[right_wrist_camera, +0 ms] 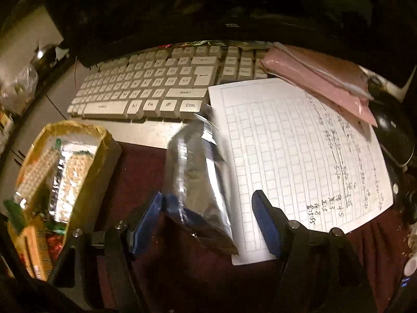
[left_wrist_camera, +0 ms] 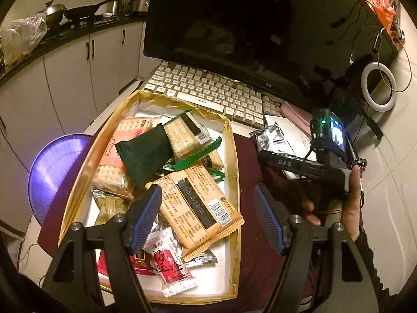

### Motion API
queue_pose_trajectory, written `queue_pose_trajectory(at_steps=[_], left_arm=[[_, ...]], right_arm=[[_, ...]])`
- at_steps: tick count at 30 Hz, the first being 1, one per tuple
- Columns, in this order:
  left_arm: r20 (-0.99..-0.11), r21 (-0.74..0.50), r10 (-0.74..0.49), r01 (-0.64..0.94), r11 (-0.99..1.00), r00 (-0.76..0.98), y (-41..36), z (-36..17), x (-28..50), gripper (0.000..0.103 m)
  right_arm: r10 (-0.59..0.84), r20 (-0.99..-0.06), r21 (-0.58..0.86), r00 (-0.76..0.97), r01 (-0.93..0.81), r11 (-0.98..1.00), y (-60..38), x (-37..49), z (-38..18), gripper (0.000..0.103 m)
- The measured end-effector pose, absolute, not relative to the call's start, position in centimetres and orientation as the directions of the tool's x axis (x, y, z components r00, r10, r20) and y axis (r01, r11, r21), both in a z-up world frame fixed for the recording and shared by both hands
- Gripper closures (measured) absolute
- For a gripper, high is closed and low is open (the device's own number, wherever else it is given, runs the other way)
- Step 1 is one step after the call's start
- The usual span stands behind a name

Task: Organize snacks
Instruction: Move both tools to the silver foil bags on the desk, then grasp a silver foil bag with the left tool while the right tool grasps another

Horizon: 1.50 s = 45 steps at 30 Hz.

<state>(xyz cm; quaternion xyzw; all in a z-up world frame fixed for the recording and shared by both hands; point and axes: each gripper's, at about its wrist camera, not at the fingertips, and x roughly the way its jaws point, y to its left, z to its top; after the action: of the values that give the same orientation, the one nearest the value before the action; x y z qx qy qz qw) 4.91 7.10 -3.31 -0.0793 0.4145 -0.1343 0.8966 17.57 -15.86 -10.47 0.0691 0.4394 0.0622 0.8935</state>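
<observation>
Tongs first: the left gripper (left_wrist_camera: 206, 214) hangs over the near end of the gold box (left_wrist_camera: 232, 140), jaws wide apart and gripping nothing. Its left finger (left_wrist_camera: 147, 216) sits above an orange cracker pack (left_wrist_camera: 198, 203) lying barcode-up, and its right finger (left_wrist_camera: 268, 221) is outside the box wall, over the maroon cloth (left_wrist_camera: 250, 161). Under the left finger lie a red-and-white sachet (left_wrist_camera: 169, 263) and a red packet (left_wrist_camera: 142, 262). Farther in the box are a dark green pouch (left_wrist_camera: 144, 156), a green-edged cracker pack (left_wrist_camera: 187, 135) and a pink cracker pack (left_wrist_camera: 117, 154).

The right gripper (right_wrist_camera: 208, 221) also stands wide. A silver foil packet (right_wrist_camera: 200, 174), blurred, lies between its fingers on the cloth (right_wrist_camera: 140, 172), its corner against the left finger (right_wrist_camera: 148, 224); the right finger (right_wrist_camera: 265, 221) is clear of it, so nothing is clamped. The packet's right edge overlaps a ruled sheet (right_wrist_camera: 292, 151) with handwriting. The box (right_wrist_camera: 109, 151) is to the left, apart from the packet. Beyond both is a white keyboard (right_wrist_camera: 146, 91), with a pink folder (right_wrist_camera: 318, 75) at its right end.

In the left view, a hand (left_wrist_camera: 349, 203) grasps the right gripper's handle, and a dark monitor (left_wrist_camera: 247, 26) rises behind the keyboard (left_wrist_camera: 208, 88).
</observation>
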Motion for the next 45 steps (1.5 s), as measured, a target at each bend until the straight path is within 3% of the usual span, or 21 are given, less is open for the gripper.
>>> queue_pose_trajectory(at_steps=[2,3,4,6,8,14,15,16,18,25,30,34,45], left_arm=[[-0.72,-0.253,-0.308,0.177,0.951,0.622,7.1,-3.2,4.8,0.03],[-0.719,-0.254,-0.309,0.179,0.951,0.623,7.1,-3.1,4.8,0.03],[-0.718,-0.254,-0.31,0.18,0.95,0.623,7.1,-3.1,4.7,0.03],[-0.718,-0.253,-0.309,0.181,0.951,0.624,7.1,-3.0,4.6,0.03],[-0.718,-0.251,-0.306,0.178,0.952,0.626,7.1,-2.9,4.4,0.03],[-0.722,-0.245,-0.31,0.189,0.951,0.619,6.5,-2.8,4.5,0.03],[-0.721,-0.244,-0.311,0.194,0.95,0.619,6.4,-2.7,4.4,0.03],[-0.72,-0.243,-0.312,0.196,0.95,0.619,6.3,-2.7,4.3,0.03],[-0.722,-0.246,-0.317,0.199,0.948,0.616,6.1,-2.7,4.4,0.03],[-0.716,-0.398,-0.473,0.257,0.881,0.513,4.5,-3.0,5.9,0.029],[-0.707,-0.544,-0.626,0.312,0.779,0.329,0.1,-4.6,7.8,0.027],[-0.717,-0.577,-0.658,0.334,0.745,0.229,-3.5,-5.8,8.4,0.026],[-0.783,-0.566,-0.614,0.293,0.77,0.1,-8.0,-9.6,8.8,0.026]], right_arm=[[0.152,-0.768,0.144,0.622,-0.064,0.988,-15.4,17.4,-10.6,0.032],[0.144,-0.765,0.133,0.628,-0.065,0.989,-15.3,17.2,-10.6,0.04],[0.162,-0.759,0.151,0.631,-0.072,0.986,-15.5,17.0,-10.5,0.057],[0.231,-0.75,0.236,0.619,-0.076,0.969,-16.4,16.6,-10.3,0.068],[0.298,-0.722,0.33,0.624,-0.068,0.942,-17.7,15.9,-10.0,0.068],[0.327,-0.703,0.403,0.632,-0.025,0.915,-20.0,15.9,-9.7,0.062],[0.343,-0.694,0.421,0.633,-0.03,0.907,-20.2,15.8,-9.7,0.065],[0.355,-0.692,0.427,0.628,-0.041,0.903,-20.2,15.8,-9.7,0.076],[0.37,-0.684,0.441,0.629,-0.047,0.896,-20.2,15.6,-9.6,0.079],[0.398,-0.6,0.44,0.693,-0.129,0.889,-19.7,9.4,-8.3,0.084],[0.398,-0.58,0.413,0.711,-0.165,0.896,-19.8,4.0,-8.8,0.084],[0.349,-0.572,0.321,0.742,-0.188,0.928,-19.8,0.4,-8.9,0.084],[0.41,-0.586,0.382,0.699,-0.208,0.9,-20.3,-0.7,-11.0,0.085]])
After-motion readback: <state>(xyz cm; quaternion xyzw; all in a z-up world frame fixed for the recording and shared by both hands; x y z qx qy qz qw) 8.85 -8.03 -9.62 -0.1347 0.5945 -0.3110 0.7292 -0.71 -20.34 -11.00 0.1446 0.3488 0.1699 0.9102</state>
